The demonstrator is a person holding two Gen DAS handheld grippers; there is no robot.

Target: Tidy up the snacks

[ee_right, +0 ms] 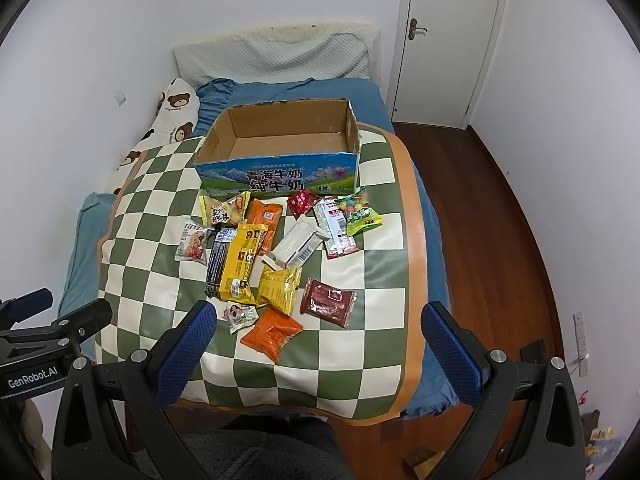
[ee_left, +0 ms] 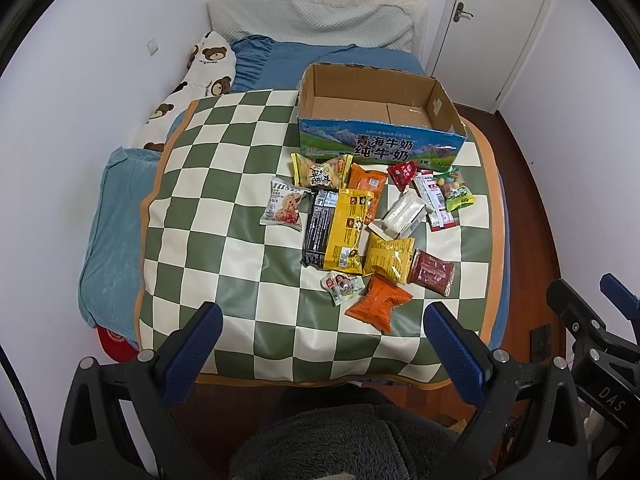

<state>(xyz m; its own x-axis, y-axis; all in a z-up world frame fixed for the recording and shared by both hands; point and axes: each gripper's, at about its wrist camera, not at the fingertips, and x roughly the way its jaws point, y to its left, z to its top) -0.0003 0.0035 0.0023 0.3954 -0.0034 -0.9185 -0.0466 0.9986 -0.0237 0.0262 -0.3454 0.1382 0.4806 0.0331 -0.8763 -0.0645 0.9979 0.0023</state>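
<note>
The blue-padded right gripper [ee_right: 318, 344] and left gripper [ee_left: 322, 346] were held spread and empty. The crinkled orange foil snack packet [ee_right: 272, 333] was seen just ahead of the right gripper, well short of the open cardboard milk box [ee_right: 280, 178], its long axis diagonal.

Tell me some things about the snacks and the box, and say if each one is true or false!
1. The cardboard box has snacks inside. False: it is empty; the snacks all lie on the checkered mat in front of it.
2. The left gripper is open and holds nothing. True.
3. The orange snack bag is the snack lying nearest to the grippers. True.
4. The right gripper is squeezing the dark red packet. False: it is open and above the mat, touching no snack.
5. The colourful candy bag lies near the box's right corner. True.
</note>
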